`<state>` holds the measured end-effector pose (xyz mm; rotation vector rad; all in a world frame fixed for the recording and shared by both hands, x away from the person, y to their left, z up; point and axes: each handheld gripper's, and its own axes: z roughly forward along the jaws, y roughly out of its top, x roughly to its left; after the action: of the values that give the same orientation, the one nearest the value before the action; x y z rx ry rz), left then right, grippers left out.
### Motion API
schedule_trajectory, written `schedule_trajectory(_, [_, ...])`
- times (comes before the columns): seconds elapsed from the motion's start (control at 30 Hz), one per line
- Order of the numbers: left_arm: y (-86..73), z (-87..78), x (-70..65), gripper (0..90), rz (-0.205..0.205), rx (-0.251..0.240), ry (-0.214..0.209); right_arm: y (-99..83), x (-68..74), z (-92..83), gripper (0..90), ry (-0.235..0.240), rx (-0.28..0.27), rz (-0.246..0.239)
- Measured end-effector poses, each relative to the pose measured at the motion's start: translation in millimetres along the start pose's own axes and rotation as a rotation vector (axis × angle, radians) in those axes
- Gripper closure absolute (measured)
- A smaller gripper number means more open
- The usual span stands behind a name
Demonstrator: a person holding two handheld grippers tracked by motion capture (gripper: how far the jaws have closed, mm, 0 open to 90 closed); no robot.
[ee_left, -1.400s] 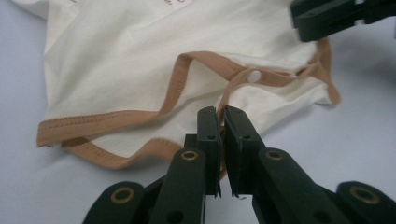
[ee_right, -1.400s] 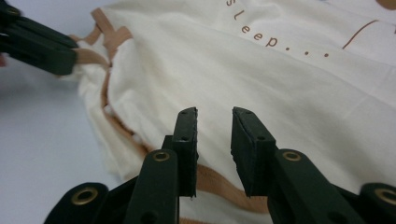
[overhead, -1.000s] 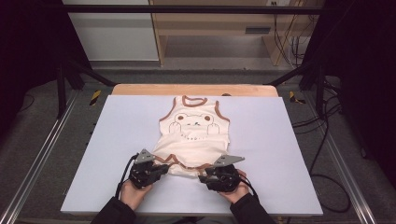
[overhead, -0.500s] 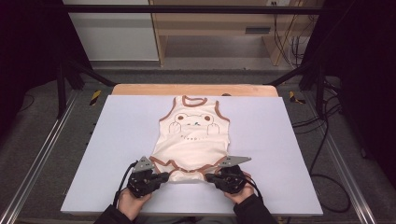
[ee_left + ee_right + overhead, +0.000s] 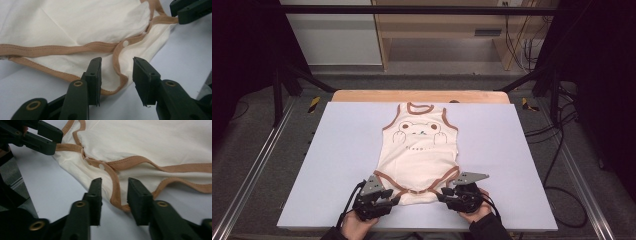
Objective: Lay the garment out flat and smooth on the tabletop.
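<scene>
Left gripper point(image 5: 393, 199), right gripper point(image 5: 443, 196): jaws just opened, apart, bodysuit point(image 5: 419, 150) hem between, unclamped. Risk: closure catches single layer, snap flap bunches, garment drags askew.

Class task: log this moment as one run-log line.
baby bodysuit: flat on table | left hand-held gripper: just opened, hem between jaws | right hand-held gripper: same

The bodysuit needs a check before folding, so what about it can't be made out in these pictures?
- Bodysuit back: underneath, against the table, all views.
- Chest lettering: too small, high view.
- Upper half: cut off by the top edge, both gripper views.
- Crotch snaps' state: one stud shows, the rest hidden under folded trim, gripper views.
</scene>
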<state>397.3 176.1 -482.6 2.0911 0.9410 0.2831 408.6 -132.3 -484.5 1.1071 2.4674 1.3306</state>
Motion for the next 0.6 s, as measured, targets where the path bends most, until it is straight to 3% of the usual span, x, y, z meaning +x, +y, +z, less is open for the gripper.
schedule_trajectory(0.1, [-2.4, 6.0, 1.9, 65.6, -0.033, 0.005, -0.003, -2.4, 3.6, 8.8, 63.8, -0.027, 0.022, -0.016])
schedule_trajectory(0.17, [-2.3, 5.8, 0.9, 72.8, -0.036, 0.015, -0.011, -4.3, 3.5, 12.2, 72.2, -0.026, 0.043, -0.004])
schedule_trajectory(0.2, [-2.4, 5.4, 0.2, 80.1, -0.029, 0.022, -0.01, -4.1, 3.8, 11.2, 81.6, -0.012, 0.052, 0.014])
schedule_trajectory(0.3, [-2.1, 3.4, -1.8, 86.6, -0.026, 0.037, -0.012, -3.4, 4.5, 6.9, 85.9, 0.002, 0.048, 0.018])
schedule_trajectory(0.6, [-8.6, -10.6, -13.8, 86.9, 0.004, 0.055, -0.038, -12.6, 6.1, -6.1, 86.1, 0.064, 0.053, 0.058])
